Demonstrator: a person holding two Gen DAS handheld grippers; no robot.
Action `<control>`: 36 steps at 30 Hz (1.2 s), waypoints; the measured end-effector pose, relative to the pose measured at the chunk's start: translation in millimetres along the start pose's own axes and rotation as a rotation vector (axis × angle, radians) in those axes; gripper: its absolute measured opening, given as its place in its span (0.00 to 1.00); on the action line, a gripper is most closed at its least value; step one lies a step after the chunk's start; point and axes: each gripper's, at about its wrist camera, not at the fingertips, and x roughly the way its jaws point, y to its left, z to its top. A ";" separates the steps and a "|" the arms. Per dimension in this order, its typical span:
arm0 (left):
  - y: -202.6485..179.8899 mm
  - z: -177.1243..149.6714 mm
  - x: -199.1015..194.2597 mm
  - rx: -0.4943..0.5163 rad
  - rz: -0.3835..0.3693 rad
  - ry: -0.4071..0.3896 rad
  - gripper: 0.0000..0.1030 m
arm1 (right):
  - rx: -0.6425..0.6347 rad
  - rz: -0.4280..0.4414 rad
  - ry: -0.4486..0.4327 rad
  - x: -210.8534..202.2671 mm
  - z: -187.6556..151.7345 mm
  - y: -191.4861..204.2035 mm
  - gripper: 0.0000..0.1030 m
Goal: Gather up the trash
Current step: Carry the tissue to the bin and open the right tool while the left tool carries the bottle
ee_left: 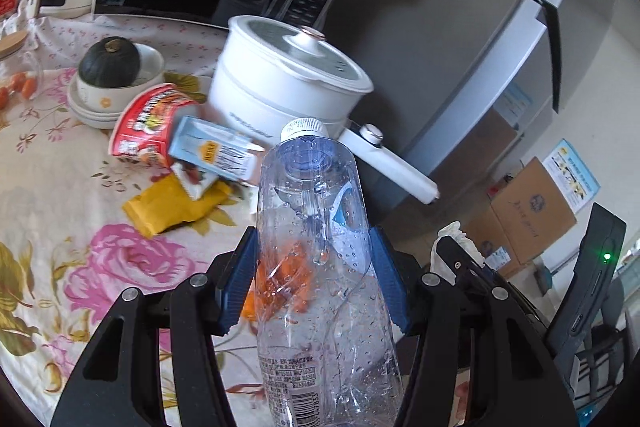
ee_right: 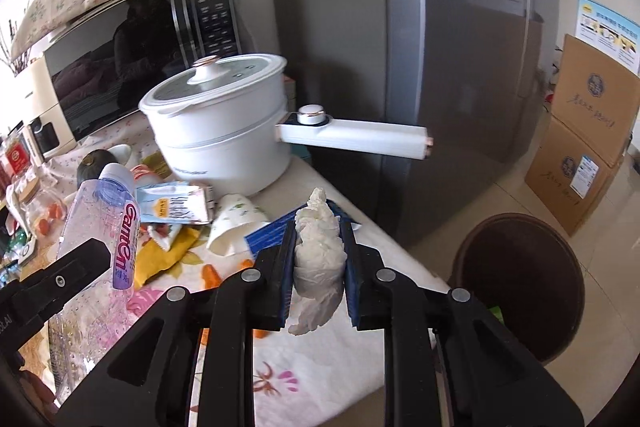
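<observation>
left gripper (ee_left: 312, 275) clamps clear bottle (ee_left: 320, 267), droplets inside | right gripper (ee_right: 318, 259) pinches tissue wad (ee_right: 318, 259) | bin (ee_right: 520, 283) at 3 o'clock, inside dark

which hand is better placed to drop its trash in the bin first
Right, probably. The right gripper is clamped on the crumpled tissue at the table's edge, with the brown bin open on the floor just beyond it. The left gripper, holding the plastic bottle, sits further over the table.

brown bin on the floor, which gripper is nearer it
Right. The right gripper, holding a tissue, hangs at the table edge beside the bin; the left gripper, holding a bottle, is farther over the table.
</observation>
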 end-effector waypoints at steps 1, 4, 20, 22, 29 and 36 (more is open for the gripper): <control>-6.2 -0.7 2.1 0.007 -0.007 0.003 0.54 | 0.004 -0.012 -0.004 -1.6 0.3 -5.6 0.20; -28.8 -3.9 11.6 0.037 -0.031 0.016 0.54 | 0.015 -0.053 -0.018 -5.3 1.1 -24.1 0.20; -167.5 -30.8 86.0 0.204 -0.161 0.122 0.54 | 0.207 -0.266 0.002 4.4 1.8 -162.9 0.20; -182.2 -36.9 98.4 0.222 -0.170 0.143 0.54 | 0.234 -0.299 0.015 8.4 -0.8 -179.9 0.20; -233.3 -58.2 137.5 0.296 -0.204 0.209 0.54 | 0.342 -0.375 0.047 16.4 -10.7 -230.1 0.22; -260.6 -68.7 164.6 0.329 -0.223 0.240 0.54 | 0.414 -0.435 0.065 24.8 -21.8 -259.5 0.37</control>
